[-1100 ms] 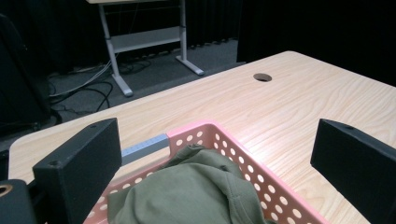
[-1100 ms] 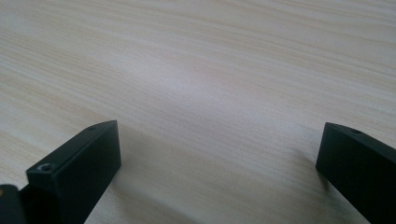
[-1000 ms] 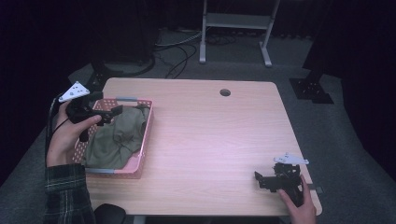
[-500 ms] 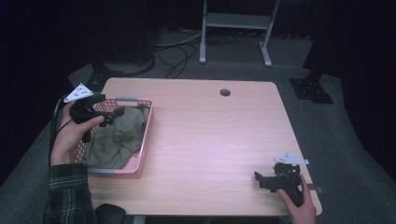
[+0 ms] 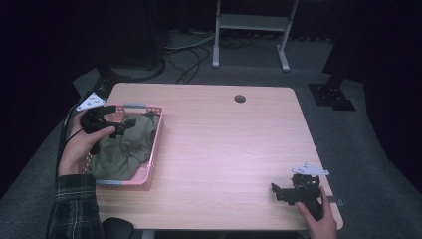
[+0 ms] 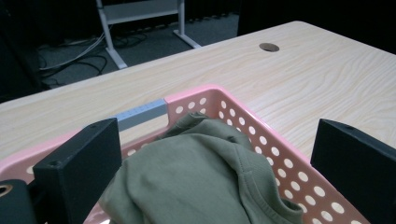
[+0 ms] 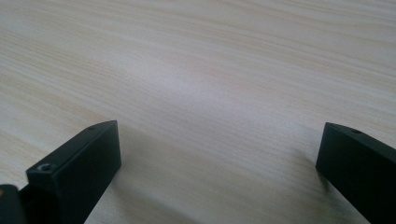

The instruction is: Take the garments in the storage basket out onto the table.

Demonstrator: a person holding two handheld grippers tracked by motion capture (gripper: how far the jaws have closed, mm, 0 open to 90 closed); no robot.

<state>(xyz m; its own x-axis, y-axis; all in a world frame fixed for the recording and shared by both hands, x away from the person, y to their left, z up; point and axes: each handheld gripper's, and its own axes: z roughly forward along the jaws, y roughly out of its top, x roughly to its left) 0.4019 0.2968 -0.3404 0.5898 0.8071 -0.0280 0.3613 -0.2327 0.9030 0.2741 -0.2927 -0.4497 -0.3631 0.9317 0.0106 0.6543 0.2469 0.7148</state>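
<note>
A pink perforated basket [image 5: 155,144] stands at the table's left side with a crumpled olive-green garment [image 5: 124,147] inside it. My left gripper [image 5: 127,127] hovers open over the basket's far end, jaws wide apart with nothing between them. In the left gripper view the garment [image 6: 196,177] lies just below and ahead of the jaws, inside the basket's wall [image 6: 261,140]. My right gripper [image 5: 277,191] rests low at the table's near right corner, open, its jaws spread over bare wood [image 7: 210,93].
The light wooden table [image 5: 229,139] has a round cable hole [image 5: 240,98] near its far edge. A white metal stand [image 5: 251,25] and cables lie on the dark floor beyond. A dark object [image 5: 117,228] sits at the near left edge.
My left gripper has drifted slightly toward the near side over the basket. The right gripper has stayed in place.
</note>
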